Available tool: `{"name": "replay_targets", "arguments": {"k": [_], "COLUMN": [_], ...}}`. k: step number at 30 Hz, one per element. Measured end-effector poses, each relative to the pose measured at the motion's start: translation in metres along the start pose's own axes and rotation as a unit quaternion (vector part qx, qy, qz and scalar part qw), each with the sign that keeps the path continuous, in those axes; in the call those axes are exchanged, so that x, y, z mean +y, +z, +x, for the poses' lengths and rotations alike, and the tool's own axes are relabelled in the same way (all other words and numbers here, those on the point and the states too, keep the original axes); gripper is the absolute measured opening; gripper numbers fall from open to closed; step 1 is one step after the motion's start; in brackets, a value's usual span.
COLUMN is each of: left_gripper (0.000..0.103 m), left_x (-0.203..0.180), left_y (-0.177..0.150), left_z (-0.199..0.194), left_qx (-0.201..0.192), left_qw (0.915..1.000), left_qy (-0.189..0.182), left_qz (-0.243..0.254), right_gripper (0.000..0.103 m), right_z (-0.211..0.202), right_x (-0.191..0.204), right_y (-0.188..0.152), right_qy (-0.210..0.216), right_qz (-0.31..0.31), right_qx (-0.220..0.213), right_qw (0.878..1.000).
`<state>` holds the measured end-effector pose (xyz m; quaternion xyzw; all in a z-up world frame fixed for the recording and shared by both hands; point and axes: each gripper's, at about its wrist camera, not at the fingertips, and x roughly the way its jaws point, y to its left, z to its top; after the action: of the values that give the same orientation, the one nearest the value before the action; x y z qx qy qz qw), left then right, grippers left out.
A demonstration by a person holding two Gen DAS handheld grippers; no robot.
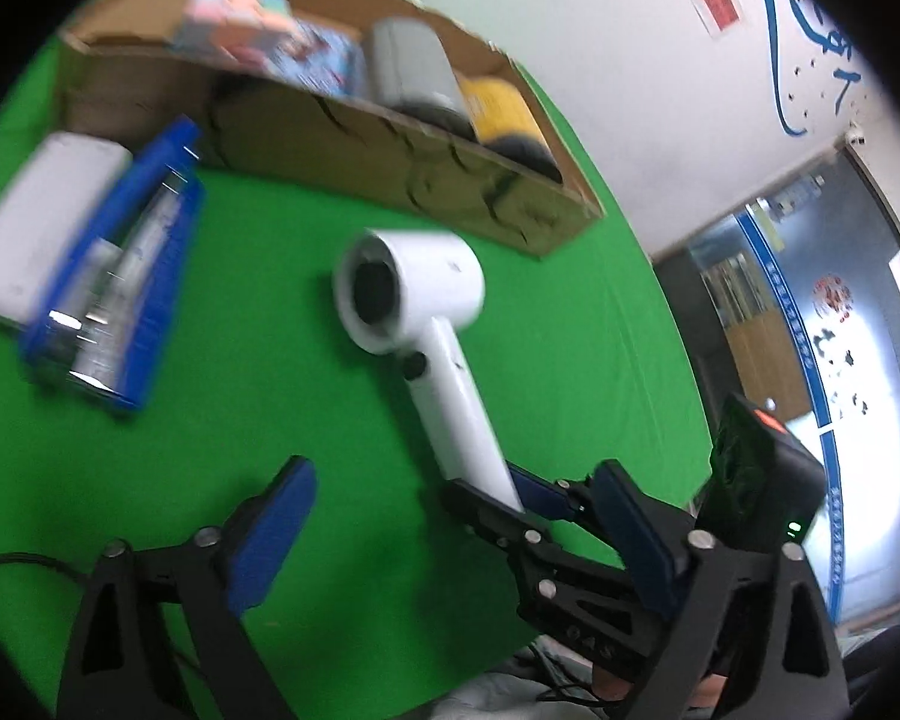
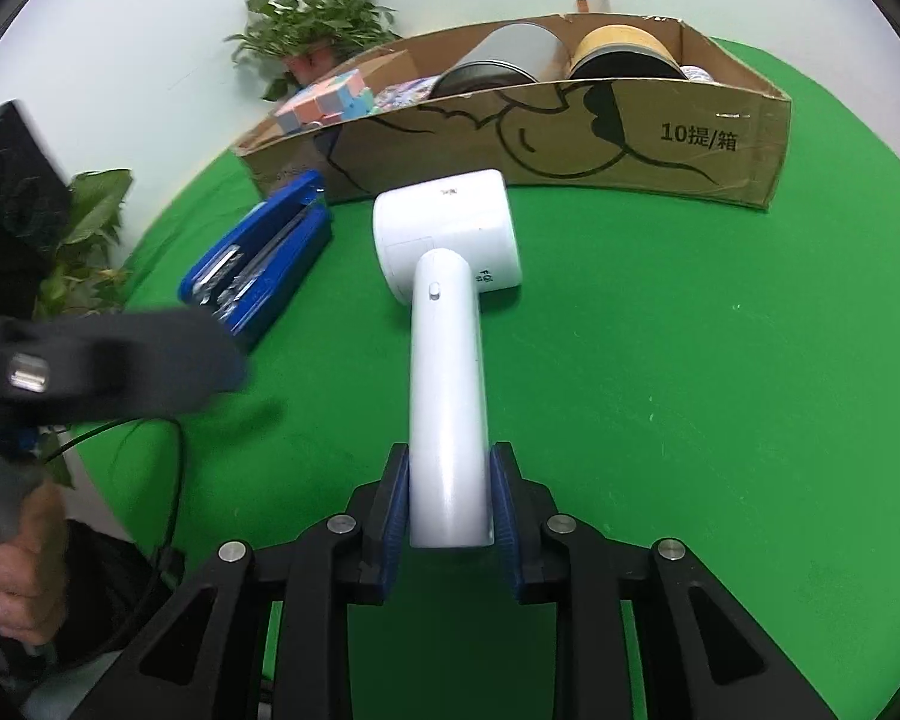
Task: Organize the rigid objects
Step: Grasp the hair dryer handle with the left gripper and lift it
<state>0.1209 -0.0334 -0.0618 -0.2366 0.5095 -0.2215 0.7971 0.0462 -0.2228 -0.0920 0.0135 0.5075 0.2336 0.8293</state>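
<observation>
In front of the cardboard box [image 2: 678,138], the white hair dryer [image 2: 447,324] is clamped at its handle end by the right claw [image 2: 450,510], while the left claw [image 1: 450,534] is held open and empty; a stiff, smooth, head-heavy body is judged likely, so a firm handle grip is advised.

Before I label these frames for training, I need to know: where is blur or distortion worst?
Left wrist view: motion blur smears the blue stapler and cardboard box. Right wrist view: hair dryer sharp, left claw blurred; fisheye bends the box.
</observation>
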Motion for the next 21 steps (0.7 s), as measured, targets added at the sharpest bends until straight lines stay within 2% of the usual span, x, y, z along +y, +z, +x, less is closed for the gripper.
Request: {"name": "replay_targets", "arguments": {"k": [1,2,3,4,5,6,8,10,11,13,16,21], "left_gripper": [0.091,0.089,0.082,0.077,0.076,0.076,0.070,0.053,0.050,0.038,0.034,0.033], "left_x": [-0.002,-0.003,-0.003,-0.002,-0.001,-0.001,-0.002,-0.002,-0.001,0.003,0.004,0.004], "left_y": [0.000,0.001,0.001,0.003,0.005,0.007,0.009,0.008,0.008,0.007,0.005,0.003], "left_z": [0.006,0.013,0.015,0.021,0.025,0.029,0.036,0.041,0.046,0.048,0.047,0.043], "left_qx": [0.005,0.010,0.014,0.021,0.024,0.026,0.032,0.043,0.050,0.058,0.053,0.042], "left_qw": [1.0000,0.9999,0.9997,0.9993,0.9991,0.9988,0.9985,0.9981,0.9978,0.9972,0.9972,0.9980], "left_qy": [-0.002,-0.008,-0.013,-0.021,-0.023,-0.024,-0.024,-0.023,-0.019,-0.011,-0.010,-0.002], "left_qz": [-0.003,-0.009,-0.013,-0.022,-0.028,-0.033,-0.036,-0.037,-0.039,-0.046,-0.052,-0.047], "right_gripper": [0.029,0.042,0.062,0.069,0.073,0.073,0.073,0.069,0.061,0.055,0.051,0.047], "right_z": [-0.003,-0.007,-0.011,-0.014,-0.017,-0.017,-0.016,-0.009,-0.005,0.002,0.006,0.010], "right_x": [-0.001,0.000,0.000,-0.001,0.000,0.001,-0.001,-0.001,0.000,0.005,0.012,0.018], "right_y": [-0.002,-0.005,-0.007,-0.008,-0.009,-0.009,-0.009,-0.008,-0.007,-0.005,-0.005,-0.003], "right_qy": [0.002,0.003,0.006,0.011,0.017,0.015,0.008,0.012,0.015,0.017,0.027,0.010], "right_qz": [-0.002,-0.005,-0.007,-0.008,-0.012,-0.019,-0.031,-0.030,-0.030,-0.039,-0.058,-0.075], "right_qx": [-0.008,-0.019,-0.031,-0.041,-0.055,-0.059,-0.056,-0.041,-0.033,-0.025,-0.019,-0.020], "right_qw": [1.000,1.000,0.999,0.999,0.998,0.998,0.998,0.999,0.999,0.999,0.998,0.997]}}
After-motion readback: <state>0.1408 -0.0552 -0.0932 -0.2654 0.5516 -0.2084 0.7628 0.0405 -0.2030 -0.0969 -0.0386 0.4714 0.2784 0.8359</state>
